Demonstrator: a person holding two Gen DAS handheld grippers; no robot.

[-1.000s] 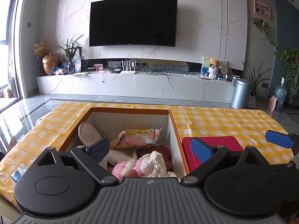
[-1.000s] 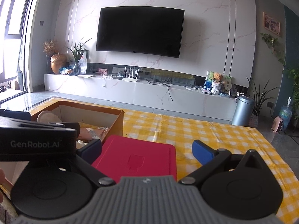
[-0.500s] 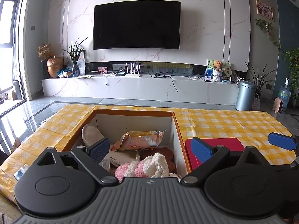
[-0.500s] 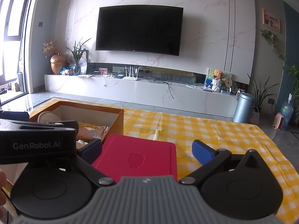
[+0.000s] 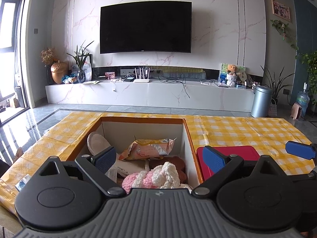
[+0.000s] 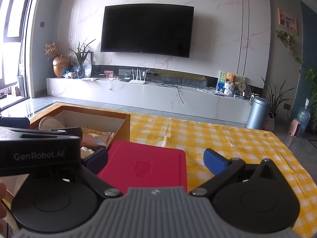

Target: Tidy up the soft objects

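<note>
An open orange cardboard box point(image 5: 189, 138) sits on the yellow checked table. It holds a pink and white knitted item point(image 5: 152, 177), a brown plush point(image 5: 177, 162), a crinkled snack packet point(image 5: 148, 148), a pale slipper point(image 5: 97, 143) and white paper. My left gripper point(image 5: 159, 159) is open and empty, raised above the box's near end. A flat red lid point(image 6: 146, 166) lies right of the box point(image 6: 120, 126). My right gripper point(image 6: 156, 161) is open and empty above the lid.
The yellow checked tablecloth point(image 6: 227, 138) stretches to the right and far side. Beyond the table are a TV wall, a low marble cabinet and a grey bin point(image 5: 261, 104). The left gripper's body point(image 6: 37, 152) sits close beside my right gripper.
Both grippers rose and tilted up slightly, so the room and box sit lower in view. Both stayed open and empty. Nothing in the box moved.
</note>
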